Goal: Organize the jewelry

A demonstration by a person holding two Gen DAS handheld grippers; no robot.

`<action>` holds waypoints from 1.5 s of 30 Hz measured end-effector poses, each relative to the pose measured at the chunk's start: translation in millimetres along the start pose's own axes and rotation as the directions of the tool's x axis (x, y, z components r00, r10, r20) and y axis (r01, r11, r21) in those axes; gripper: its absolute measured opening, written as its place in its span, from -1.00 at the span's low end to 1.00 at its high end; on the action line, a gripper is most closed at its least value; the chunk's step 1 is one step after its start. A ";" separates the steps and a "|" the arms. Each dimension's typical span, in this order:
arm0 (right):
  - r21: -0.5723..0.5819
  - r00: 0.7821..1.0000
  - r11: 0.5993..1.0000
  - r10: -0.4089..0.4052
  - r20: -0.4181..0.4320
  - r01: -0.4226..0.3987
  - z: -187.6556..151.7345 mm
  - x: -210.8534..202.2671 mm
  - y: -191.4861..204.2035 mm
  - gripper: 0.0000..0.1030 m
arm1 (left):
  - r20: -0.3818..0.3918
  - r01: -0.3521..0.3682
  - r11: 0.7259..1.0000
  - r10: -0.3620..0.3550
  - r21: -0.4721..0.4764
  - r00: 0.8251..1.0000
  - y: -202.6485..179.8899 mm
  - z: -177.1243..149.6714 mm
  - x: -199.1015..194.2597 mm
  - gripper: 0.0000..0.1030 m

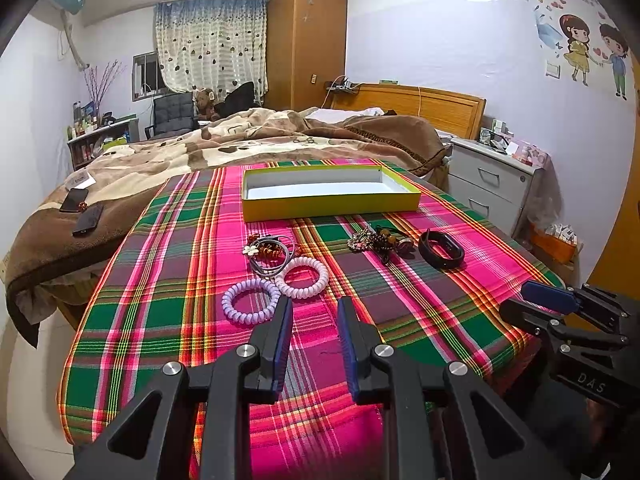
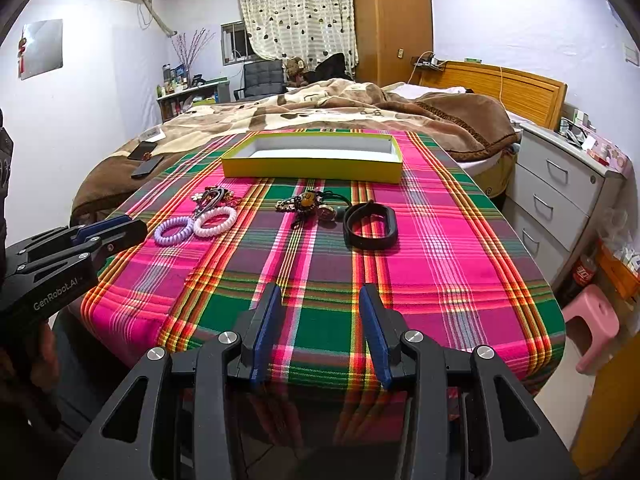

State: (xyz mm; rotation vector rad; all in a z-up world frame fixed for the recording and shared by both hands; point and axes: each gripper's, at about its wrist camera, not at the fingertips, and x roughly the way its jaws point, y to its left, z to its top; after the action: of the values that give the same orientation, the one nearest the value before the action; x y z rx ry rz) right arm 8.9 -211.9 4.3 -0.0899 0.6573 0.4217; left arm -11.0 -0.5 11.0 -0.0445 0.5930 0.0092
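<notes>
Left wrist view: nothing is picked up yet, so this looks like the start. The left gripper (image 1: 314,308) is spread apart and empty, low over the near cloth (image 1: 168,304). The purple coil (image 1: 251,301) lies just left of its tip, the pink coil (image 1: 307,277) just beyond. The box (image 1: 328,200) sits empty at the far end.

Right wrist view: the right gripper (image 2: 320,300) is likewise released and empty. The black band (image 2: 370,225) lies ahead, slightly right; reaching it calls for moving forward and closing.
</notes>
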 end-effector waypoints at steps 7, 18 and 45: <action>0.000 1.000 1.000 0.000 0.000 0.000 -0.1 0.2 -0.1 -0.19 | 0.001 0.001 1.000 -0.001 0.000 1.000 0.1 -0.3 -0.6 -0.57; -0.001 1.000 1.000 0.000 -0.001 0.000 0.2 0.2 -0.3 -0.19 | 0.002 0.000 1.000 0.000 0.001 1.000 -0.1 -0.6 -0.9 -0.57; -0.001 1.000 1.000 0.000 -0.001 0.000 0.5 0.2 -0.3 -0.19 | 0.007 0.006 1.000 -0.006 -0.002 1.000 -1.8 2.3 -2.2 -0.57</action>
State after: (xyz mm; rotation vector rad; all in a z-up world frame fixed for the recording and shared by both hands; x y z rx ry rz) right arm 9.5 -212.1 4.6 -0.0908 0.6585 0.4223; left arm -11.5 -2.2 14.2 -0.0484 0.5856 0.0044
